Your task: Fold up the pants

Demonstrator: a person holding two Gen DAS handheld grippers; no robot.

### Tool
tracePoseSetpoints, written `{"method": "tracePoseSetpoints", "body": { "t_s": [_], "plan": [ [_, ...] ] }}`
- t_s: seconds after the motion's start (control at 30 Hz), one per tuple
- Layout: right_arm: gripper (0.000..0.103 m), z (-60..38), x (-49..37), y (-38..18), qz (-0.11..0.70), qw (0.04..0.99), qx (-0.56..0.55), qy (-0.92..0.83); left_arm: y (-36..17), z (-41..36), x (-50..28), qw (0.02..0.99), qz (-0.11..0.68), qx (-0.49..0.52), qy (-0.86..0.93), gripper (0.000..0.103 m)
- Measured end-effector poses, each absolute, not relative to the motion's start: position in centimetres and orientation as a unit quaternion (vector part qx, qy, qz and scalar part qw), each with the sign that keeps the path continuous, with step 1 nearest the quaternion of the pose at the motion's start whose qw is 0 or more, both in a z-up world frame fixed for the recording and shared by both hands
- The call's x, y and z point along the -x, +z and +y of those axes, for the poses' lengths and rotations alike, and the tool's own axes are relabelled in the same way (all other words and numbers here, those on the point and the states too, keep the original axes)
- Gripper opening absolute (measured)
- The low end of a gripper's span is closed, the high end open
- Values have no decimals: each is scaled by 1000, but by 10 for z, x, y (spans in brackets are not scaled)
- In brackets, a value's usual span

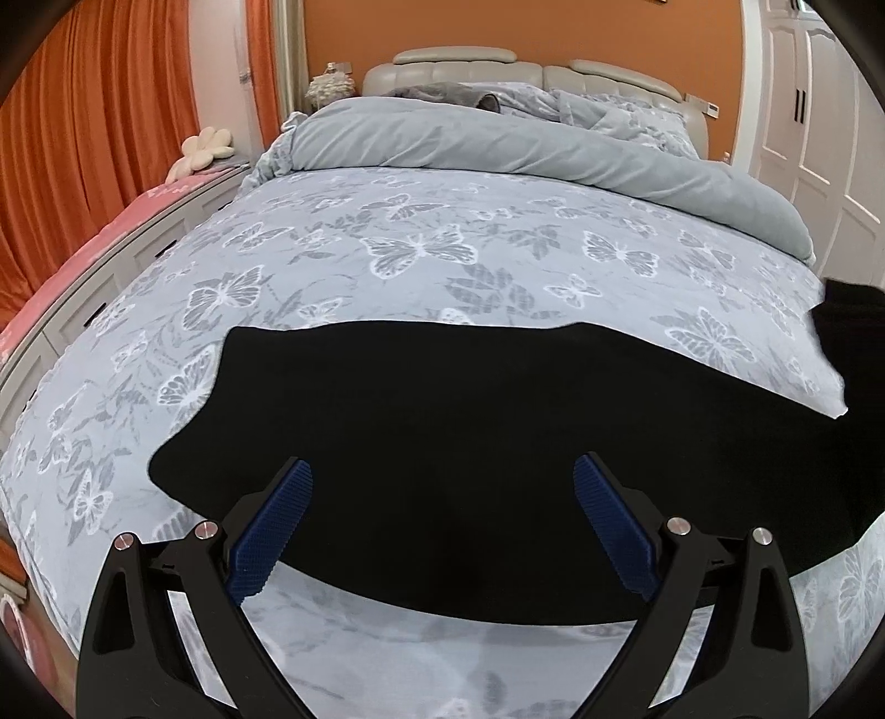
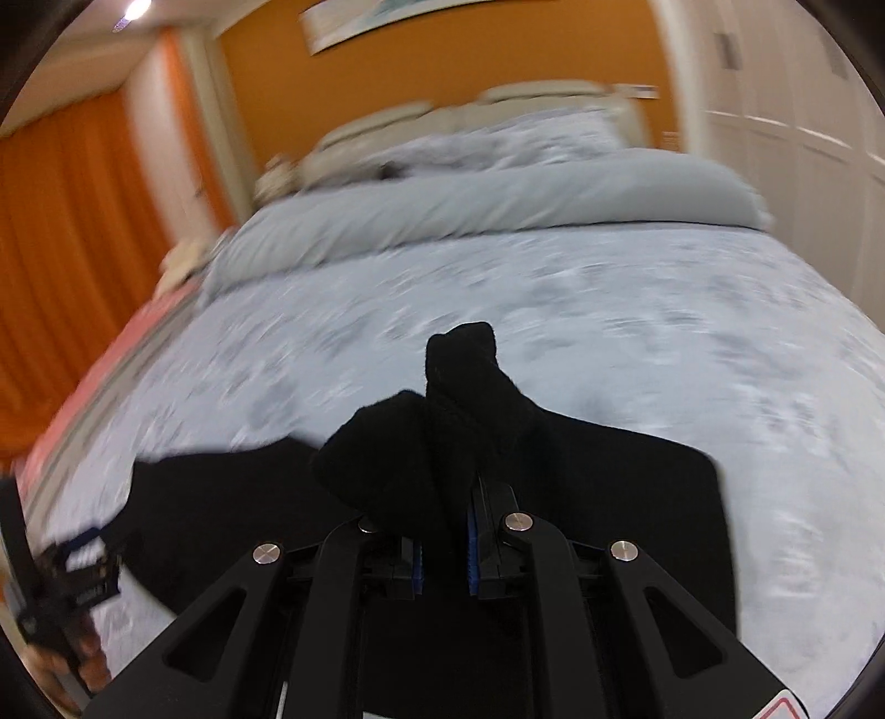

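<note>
Curtains [image 1: 94, 138] hang orange on the far left, beside a pink bench [image 1: 94, 232] with a white flower toy [image 1: 207, 146] on it. Next comes the bed [image 1: 387, 243], with a blue-gray sheet full of butterflies. A gray blanket [image 1: 498, 144] is rolled back near the headboard [image 1: 531, 72] at the far end.

Black pants [image 1: 442, 431] lie flat on the near part of the bed and stretch across it from left to right. They are so dark that no folds show.

The left gripper [image 1: 442, 486] sits low over the near edge of the pants. Its blue pads [image 1: 276, 525] stand wide apart and nothing is between them. I cannot tell if the tips touch the cloth.

Further right, the right gripper [image 2: 445, 531] is pressed tight on a bunch of the pants [image 2: 459, 387]. The cloth sticks up past its fingers in a lump, lifted off the sheet. The rest of the pants spread flat below it on both sides. This view is blurry.

In that same view the left gripper [image 2: 83, 558] shows small at the left edge, near the left end of the pants.

White closet doors [image 1: 818, 127] stand on the far right, by the orange wall [image 1: 498, 27].
</note>
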State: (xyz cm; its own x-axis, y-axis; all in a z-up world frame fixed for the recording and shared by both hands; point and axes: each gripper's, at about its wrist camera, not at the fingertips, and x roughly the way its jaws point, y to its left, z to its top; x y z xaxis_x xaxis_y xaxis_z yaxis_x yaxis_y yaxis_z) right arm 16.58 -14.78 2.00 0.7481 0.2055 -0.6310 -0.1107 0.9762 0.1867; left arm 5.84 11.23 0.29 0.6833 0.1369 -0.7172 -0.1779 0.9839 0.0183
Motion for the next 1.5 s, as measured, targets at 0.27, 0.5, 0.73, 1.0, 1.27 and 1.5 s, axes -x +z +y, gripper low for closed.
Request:
{"method": "tracePoseSetpoints", "body": {
  "t_s": [0.27, 0.5, 0.73, 1.0, 1.27, 1.5],
  "plan": [
    [14, -27, -185, -63, 459, 871, 59, 164, 2, 174, -54, 909, 395, 50, 124, 94],
    [81, -16, -153, -39, 422, 882, 123, 170, 0, 221, -38, 899, 408, 85, 132, 94],
    [84, 2, -153, -68, 435, 865, 190, 161, 1, 234, -32, 898, 409, 89, 134, 95],
    [12, -5, -172, -60, 436, 878, 129, 151, -1, 251, -29, 893, 413, 103, 143, 95],
    [36, 19, -179, -44, 413, 886, 87, 190, -6, 256, -34, 887, 420, 128, 146, 95],
    [56, 11, -155, -19, 398, 892, 95, 190, -14, 248, -39, 884, 433, 106, 142, 95]
  ]
}}
